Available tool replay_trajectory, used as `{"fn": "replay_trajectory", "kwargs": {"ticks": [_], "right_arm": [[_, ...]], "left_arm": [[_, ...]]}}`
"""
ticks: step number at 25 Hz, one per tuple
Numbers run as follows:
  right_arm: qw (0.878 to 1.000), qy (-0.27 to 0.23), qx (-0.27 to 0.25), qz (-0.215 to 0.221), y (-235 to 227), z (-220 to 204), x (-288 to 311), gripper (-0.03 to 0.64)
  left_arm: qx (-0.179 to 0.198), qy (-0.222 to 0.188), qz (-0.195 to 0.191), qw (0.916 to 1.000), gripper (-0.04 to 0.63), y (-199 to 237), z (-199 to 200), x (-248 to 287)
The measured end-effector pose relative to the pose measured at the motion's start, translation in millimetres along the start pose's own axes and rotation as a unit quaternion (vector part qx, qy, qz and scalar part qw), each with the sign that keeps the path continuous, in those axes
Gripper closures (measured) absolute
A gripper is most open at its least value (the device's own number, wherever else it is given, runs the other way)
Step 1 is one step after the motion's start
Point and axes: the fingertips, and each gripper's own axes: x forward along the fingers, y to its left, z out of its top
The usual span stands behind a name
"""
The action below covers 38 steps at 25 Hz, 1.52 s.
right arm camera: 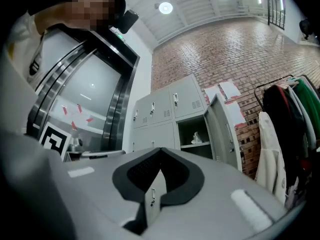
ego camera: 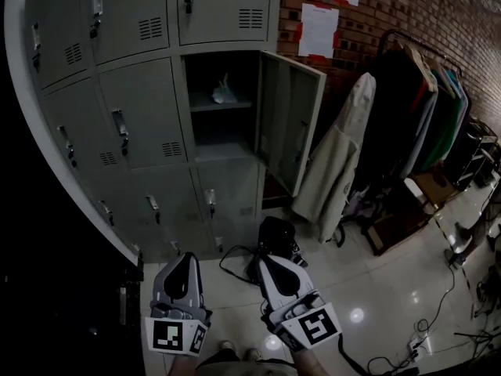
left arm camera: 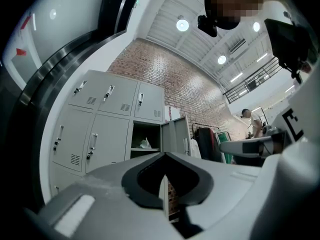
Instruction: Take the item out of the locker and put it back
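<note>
I hold both grippers low, at the bottom edge of the head view, close to my body and side by side, and both point up toward the lockers. My left gripper is at the lower left of centre, with its marker cube turned toward me. My right gripper is just beside it on the right and leans a little to the left. In the left gripper view the 2 jaws of the left gripper meet at their tips and nothing is between them. In the right gripper view the jaws of the right gripper are together too, and they are empty.

The item is a small, white, crumpled-looking thing; what it is I cannot tell. It lies on the shelf inside the open locker, in the upper middle of the head view, well apart from both grippers. The locker door stands swung out to the right.

In the left gripper view the item shows just up and left of the jaw tips, far behind them. In the right gripper view the item shows to the upper right of the tips, also far behind.

A black bag sits on the floor below the open door, and a pale coat hangs to the right of the door.
</note>
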Motion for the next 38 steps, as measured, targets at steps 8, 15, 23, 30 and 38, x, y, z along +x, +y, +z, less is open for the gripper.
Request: {"fn": "replay_trajectory", "kwargs": {"ticks": [8, 15, 23, 30, 38], "right_arm": [[1.0, 0.009, 0.009, 0.012, 30.1, -8.0, -17.4, 0.614], [1.0, 0.014, -0.002, 0.007, 35.5, -9.6, -12.9, 0.614], [0.999, 0.036, -0.025, -0.022, 29.9, -20.8, -10.2, 0.615], [0.998, 0.053, -0.03, -0.034, 18.6, -32.7, -6.2, 0.615], [0.997, 0.057, -0.028, -0.036, 18.8, -37.1, -1.6, 0.615]], "left_arm": [[-0.005, -0.005, -0.009, 0.9999, 0.589, -8.6, 3.6, -29.6], [-0.01, -0.008, -0.013, 0.9998, 0.589, -1.6, 5.1, -31.3], [-0.013, 0.003, -0.023, 0.9996, 0.589, -1.2, -2.9, -28.4], [-0.021, 0.012, -0.018, 0.9995, 0.589, 7.5, -12.0, -25.3], [-0.023, 0.013, -0.024, 0.9994, 0.589, 7.7, -14.1, -18.6]]}}
